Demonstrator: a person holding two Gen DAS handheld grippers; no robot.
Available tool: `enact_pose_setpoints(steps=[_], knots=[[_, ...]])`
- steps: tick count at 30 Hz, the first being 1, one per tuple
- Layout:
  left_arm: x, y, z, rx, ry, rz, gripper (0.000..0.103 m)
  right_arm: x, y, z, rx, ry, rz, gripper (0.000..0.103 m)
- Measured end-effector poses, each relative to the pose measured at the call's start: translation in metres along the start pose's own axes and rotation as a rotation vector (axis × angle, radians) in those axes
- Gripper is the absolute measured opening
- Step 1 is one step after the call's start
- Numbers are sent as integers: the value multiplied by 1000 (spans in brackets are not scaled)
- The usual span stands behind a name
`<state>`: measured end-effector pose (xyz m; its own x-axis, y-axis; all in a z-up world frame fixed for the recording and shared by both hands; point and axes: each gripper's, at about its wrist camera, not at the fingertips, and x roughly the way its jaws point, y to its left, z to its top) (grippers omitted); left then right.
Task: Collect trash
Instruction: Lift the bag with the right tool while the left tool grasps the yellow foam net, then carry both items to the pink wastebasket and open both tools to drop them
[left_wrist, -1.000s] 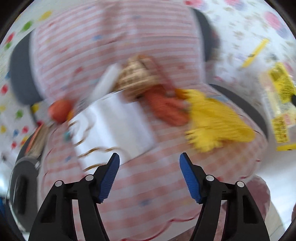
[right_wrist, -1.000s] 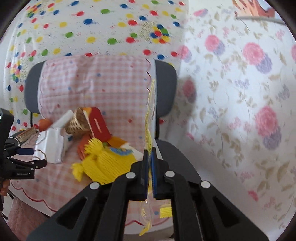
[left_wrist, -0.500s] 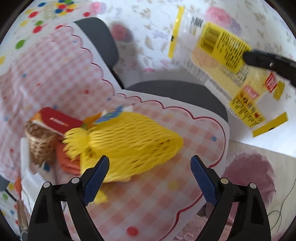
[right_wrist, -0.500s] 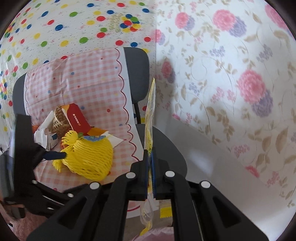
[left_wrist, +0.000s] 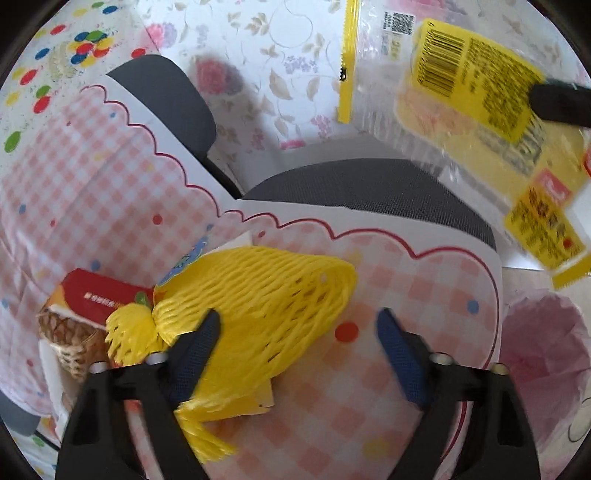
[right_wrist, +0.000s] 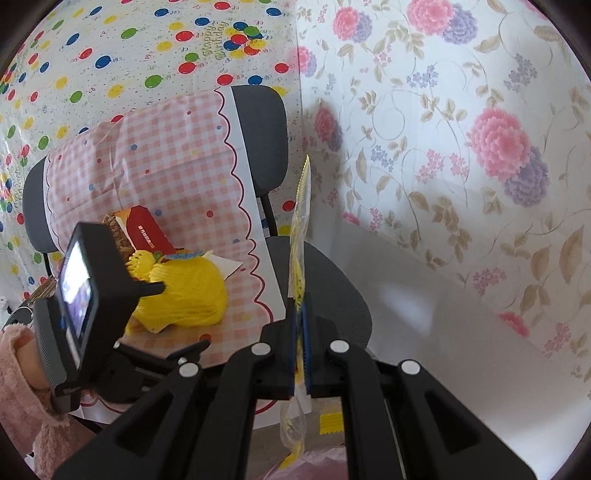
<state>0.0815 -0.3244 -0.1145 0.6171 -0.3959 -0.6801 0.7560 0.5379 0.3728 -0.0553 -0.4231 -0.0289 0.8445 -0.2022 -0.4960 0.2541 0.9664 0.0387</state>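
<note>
A: Where is the yellow foam net (left_wrist: 258, 295) against the chair (left_wrist: 369, 184)?

B: It lies on the pink checked cloth (left_wrist: 369, 387) that covers the chair's seat, near the inner corner where seat meets backrest. Its gathered, frilled end points toward the backrest side.

A: And the left gripper (left_wrist: 295, 339)?

B: Over the seat, pointing down at the net. Its 2 blue-padded fingers (left_wrist: 195, 350) stand apart and have just been closing in. The left pad lies across the net's near side; the right pad hangs over bare cloth beside a red dot. The net is only partly in the gap, and I cannot see either pad pressing on it.

A: The right gripper (right_wrist: 300, 332)?

B: Its fingers are together, clamped on a clear and yellow plastic wrapper (right_wrist: 299, 236), held edge-on off the seat's open side. From the left camera the same wrapper (left_wrist: 480, 92) shows flat, with a barcode and a yellow label.

A: Anything else on the seat?

B: Behind the net, against the backrest: a red carton (left_wrist: 99, 295) and a small woven basket (left_wrist: 70, 339). Off the seat's front edge, a pink bag (left_wrist: 546, 350) sits lower down. A pink fuzzy sleeve (right_wrist: 22, 387) shows behind the left gripper.
</note>
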Motion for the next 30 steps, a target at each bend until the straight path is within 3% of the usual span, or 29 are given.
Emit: enact_pose_setpoints(steps=[1, 3, 4, 5, 13, 18, 25, 30], knots=[[4, 2, 2, 2, 14, -2, 63, 0, 1, 0, 2, 2, 4, 3], [11, 8, 4, -14, 46, 3, 25, -1, 2, 0, 5, 3, 9, 3], [9, 12, 3, -41, 48, -1, 11, -2, 3, 0, 5, 2, 12, 3], [6, 20, 3, -76, 38, -8, 5, -4, 4, 0, 4, 0, 13, 3], [-111, 106, 5, -292, -308, 93, 3, -11, 18, 2, -9, -18, 26, 3], [-165, 139, -5, -373, -395, 44, 3, -22, 30, 7, -15, -43, 31, 3], [-203, 110, -26, -368, -447, -51, 3, -47, 42, 9, -27, -57, 12, 3], [-230, 82, -30, -359, -499, -185, 3, -80, 37, 7, -33, -74, -37, 3]])
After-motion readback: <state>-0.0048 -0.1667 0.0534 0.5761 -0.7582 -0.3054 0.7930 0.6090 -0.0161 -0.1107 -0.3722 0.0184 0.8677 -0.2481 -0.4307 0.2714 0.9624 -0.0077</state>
